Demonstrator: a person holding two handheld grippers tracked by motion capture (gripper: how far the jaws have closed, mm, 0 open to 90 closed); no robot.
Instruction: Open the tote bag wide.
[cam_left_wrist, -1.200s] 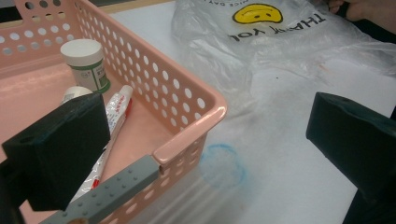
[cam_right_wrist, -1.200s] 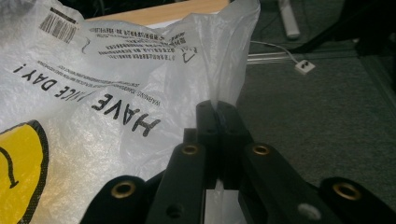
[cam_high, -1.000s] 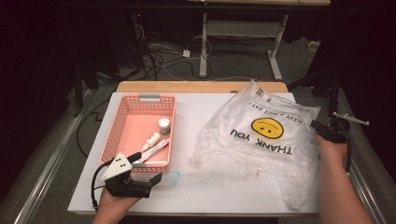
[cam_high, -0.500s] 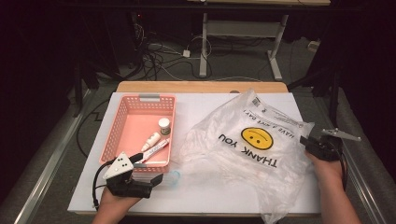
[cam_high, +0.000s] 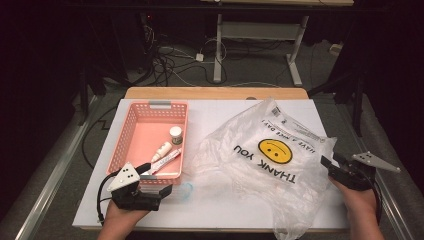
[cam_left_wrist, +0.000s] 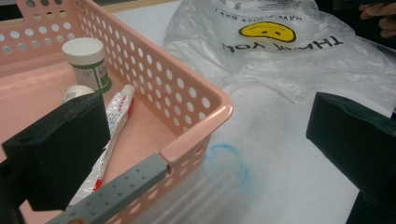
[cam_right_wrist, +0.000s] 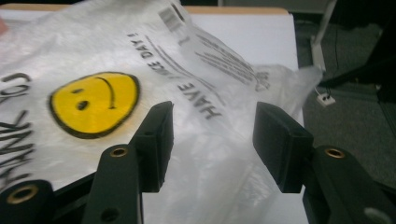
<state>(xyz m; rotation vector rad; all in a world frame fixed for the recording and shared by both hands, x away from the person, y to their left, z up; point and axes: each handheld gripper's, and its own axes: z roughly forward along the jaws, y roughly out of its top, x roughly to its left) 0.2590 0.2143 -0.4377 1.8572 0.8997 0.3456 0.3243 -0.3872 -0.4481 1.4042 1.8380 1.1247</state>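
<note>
A pink perforated basket (cam_high: 131, 131) stands at the table's left. It holds a small white-lidded jar (cam_high: 175, 134), a white bottle (cam_high: 161, 150) and a red-and-white tube (cam_high: 169, 158). My left gripper (cam_high: 169, 192) rests open at the basket's near right corner (cam_left_wrist: 201, 119), its jaws wide on either side of that corner. In the left gripper view the jar (cam_left_wrist: 87, 63) and tube (cam_left_wrist: 114, 126) lie just beyond. A clear plastic bag (cam_high: 270, 165) with a yellow face lies crumpled at the right. My right gripper (cam_high: 327, 162) is open at its right edge, bag film (cam_right_wrist: 212, 154) between the jaws.
A faint blue ring (cam_high: 184, 191) sits on the white tabletop (cam_high: 225, 115) beside the basket's corner. The table's right edge (cam_high: 330, 135) is close to the right gripper, with floor, cables and desk legs beyond. Bare table lies between basket and bag.
My right gripper has drawn back toward the near edge of the table, and the bag's right side has shifted and sunk flatter. The left gripper has stayed put.
</note>
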